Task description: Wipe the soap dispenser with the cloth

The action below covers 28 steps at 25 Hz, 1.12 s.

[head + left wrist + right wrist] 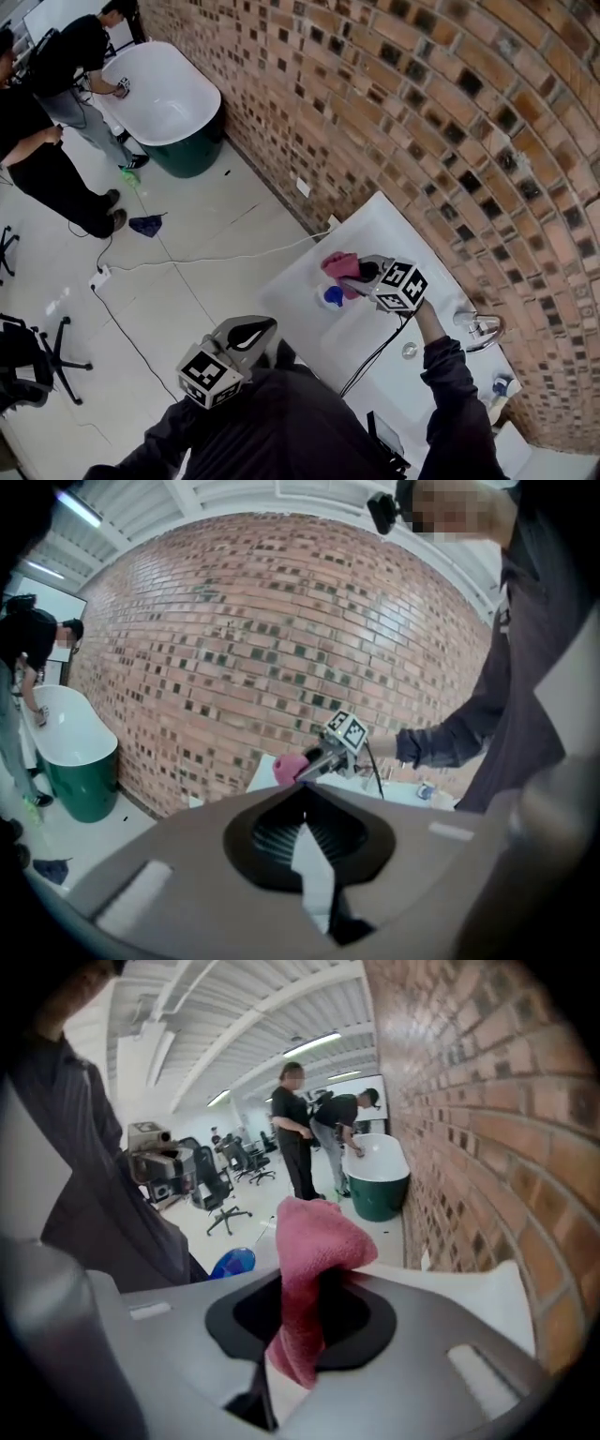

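The right hand-held gripper (361, 273) is clamped on the pink cloth (339, 266), just beside the blue dispenser (333, 296) on the white table (375, 225). The left hand-held gripper (305, 789) is closed and empty, well apart.

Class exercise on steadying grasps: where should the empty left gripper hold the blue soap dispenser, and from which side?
Likely its lower body, from the front edge of the counter: the soap dispenser stands near that edge, and the right gripper with the pink cloth sits just beyond it. The shut left gripper must open first.
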Each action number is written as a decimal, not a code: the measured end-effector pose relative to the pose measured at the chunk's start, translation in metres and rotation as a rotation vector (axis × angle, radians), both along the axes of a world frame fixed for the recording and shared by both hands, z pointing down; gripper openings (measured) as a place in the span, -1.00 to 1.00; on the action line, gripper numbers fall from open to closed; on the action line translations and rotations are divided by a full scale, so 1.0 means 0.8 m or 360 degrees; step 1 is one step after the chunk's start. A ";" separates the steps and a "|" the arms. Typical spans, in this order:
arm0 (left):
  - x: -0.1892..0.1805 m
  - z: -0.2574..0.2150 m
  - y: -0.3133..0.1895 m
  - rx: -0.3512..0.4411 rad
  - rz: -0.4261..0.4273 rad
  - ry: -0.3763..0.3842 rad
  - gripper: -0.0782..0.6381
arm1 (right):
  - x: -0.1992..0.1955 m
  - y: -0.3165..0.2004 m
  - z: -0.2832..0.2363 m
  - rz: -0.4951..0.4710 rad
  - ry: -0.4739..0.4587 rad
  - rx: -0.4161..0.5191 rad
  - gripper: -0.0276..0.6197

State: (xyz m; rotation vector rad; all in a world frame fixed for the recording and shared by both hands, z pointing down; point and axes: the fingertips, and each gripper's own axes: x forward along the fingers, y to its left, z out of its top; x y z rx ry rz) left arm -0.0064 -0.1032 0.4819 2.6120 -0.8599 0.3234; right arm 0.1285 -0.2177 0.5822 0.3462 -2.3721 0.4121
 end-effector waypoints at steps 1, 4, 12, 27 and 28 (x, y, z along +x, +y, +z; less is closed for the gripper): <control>0.005 0.000 0.000 0.0010 0.0023 -0.0008 -0.78 | -0.006 -0.005 -0.008 -0.0108 0.0033 0.0047 -0.69; 0.011 -0.004 0.002 0.0039 0.0029 -0.0027 -0.78 | -0.024 -0.010 -0.011 -0.0443 0.0194 0.0122 -0.69; -0.031 -0.014 0.004 -0.0015 -0.0219 -0.0002 -0.78 | -0.034 0.015 0.065 -0.1290 0.0778 0.0066 -0.70; -0.084 0.004 0.003 -0.0076 -0.0399 -0.0009 -0.78 | -0.030 -0.006 0.106 -0.1117 0.0842 -0.0021 -0.70; -0.083 0.004 0.001 -0.0071 -0.0373 -0.0005 -0.78 | -0.028 -0.013 0.090 -0.0940 0.0779 -0.0001 -0.70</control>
